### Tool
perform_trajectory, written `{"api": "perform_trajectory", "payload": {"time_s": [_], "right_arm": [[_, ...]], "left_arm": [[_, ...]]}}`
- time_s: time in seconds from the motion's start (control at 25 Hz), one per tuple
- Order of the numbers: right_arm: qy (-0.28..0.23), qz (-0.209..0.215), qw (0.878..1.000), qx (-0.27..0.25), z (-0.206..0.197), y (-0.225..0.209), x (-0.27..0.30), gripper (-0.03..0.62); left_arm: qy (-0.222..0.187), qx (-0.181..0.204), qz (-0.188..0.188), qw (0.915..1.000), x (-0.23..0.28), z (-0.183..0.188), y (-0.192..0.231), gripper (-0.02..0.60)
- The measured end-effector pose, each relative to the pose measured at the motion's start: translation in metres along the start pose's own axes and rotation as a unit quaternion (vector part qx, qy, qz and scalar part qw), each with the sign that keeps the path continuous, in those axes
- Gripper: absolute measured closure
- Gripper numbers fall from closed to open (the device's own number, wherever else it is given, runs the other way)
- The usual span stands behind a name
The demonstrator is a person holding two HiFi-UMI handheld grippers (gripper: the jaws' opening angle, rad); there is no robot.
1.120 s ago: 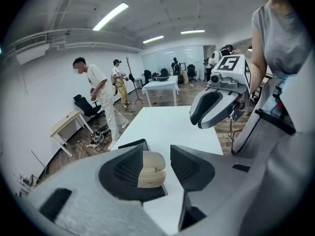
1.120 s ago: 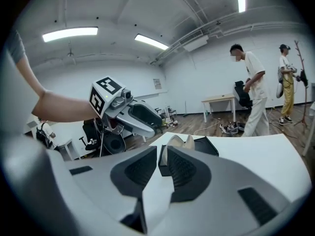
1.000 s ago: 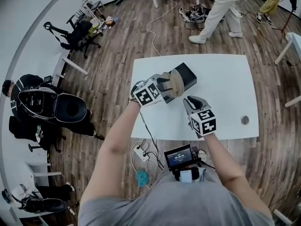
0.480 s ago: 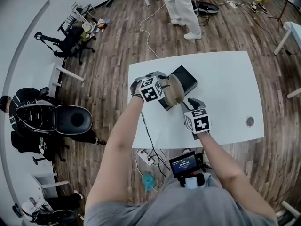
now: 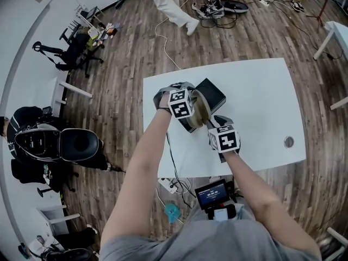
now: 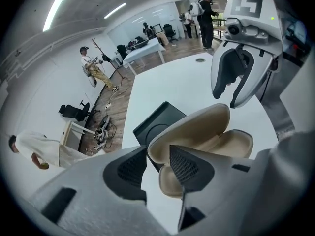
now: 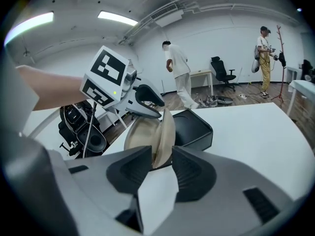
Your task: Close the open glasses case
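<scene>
Wood floor all round, black office chair off to one side, same as before. The person in pale trousers at the far end has walked further across since 1 s ago.

White surface is in the same spot. The black box hasn't budged and lies flat on it.

Glasses case, tan lining, is tipped up on edge just in front of the box's near corner. Can't tell if it touches the box. 1 s ago its two shells gaped wide. Now they're down to a narrow V, nearly together but not yet shut.

L tongs are clamped on the case's lid as before, one jaw inside against the lining, the other outside the shell. They've drifted a bit toward the person w/ the case.

R tongs are the big change. 1 s ago they hung well apart from the case, nearer the person. At 0.5 s ago they were closer, & now they're right up on it. Their jaws stand spread w/ the case's near end between them, both shells inside the gap & close by the pads. Can't tell if the pads press yet.
</scene>
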State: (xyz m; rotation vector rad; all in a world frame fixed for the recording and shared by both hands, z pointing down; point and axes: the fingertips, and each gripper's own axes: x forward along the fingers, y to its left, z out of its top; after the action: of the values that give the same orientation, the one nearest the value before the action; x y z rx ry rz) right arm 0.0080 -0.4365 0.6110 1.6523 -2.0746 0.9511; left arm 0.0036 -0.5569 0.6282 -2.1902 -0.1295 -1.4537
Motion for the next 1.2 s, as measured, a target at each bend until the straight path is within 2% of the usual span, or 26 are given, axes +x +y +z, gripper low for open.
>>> {"api": "perform_trajectory", "payload": {"time_s": [0.2,0.36,0.52,0.68,0.8,0.88,1.04,1.2], "right_arm": [[0.017,-0.006,1.000,-0.012,0.002,-0.005,0.010,0.484],[0.032,-0.008,0.999,-0.036,0.001,-0.011,0.012,0.490],[0.032,-0.009,0.995,-0.096,0.014,-0.023,0.013,0.511],[0.043,-0.009,0.983,-0.178,0.025,-0.039,0.016,0.528],[0.045,-0.006,0.964,-0.262,0.037,-0.043,0.026,0.536],[0.044,-0.001,0.945,-0.325,0.046,-0.042,0.035,0.540],[0.026,0.007,0.901,-0.433,0.066,-0.044,0.054,0.545],[-0.007,0.020,0.866,-0.500,0.081,-0.035,0.062,0.546]], "left_arm": [[0.009,0.019,-0.003,0.9998,0.013,0.002,0.005,0.431],[0.009,0.014,0.013,0.9998,0.013,0.000,0.013,0.506],[0.012,-0.007,0.018,0.9997,0.009,-0.010,0.016,0.540],[0.011,-0.052,0.031,0.9981,-0.001,-0.024,0.005,0.540],[0.010,-0.092,0.044,0.9948,-0.012,-0.038,-0.005,0.540],[0.007,-0.121,0.057,0.9910,-0.020,-0.047,-0.012,0.538],[-0.004,-0.187,0.097,0.9776,-0.031,-0.056,-0.019,0.538],[-0.011,-0.218,0.149,0.9644,-0.045,-0.062,-0.025,0.538]]}}
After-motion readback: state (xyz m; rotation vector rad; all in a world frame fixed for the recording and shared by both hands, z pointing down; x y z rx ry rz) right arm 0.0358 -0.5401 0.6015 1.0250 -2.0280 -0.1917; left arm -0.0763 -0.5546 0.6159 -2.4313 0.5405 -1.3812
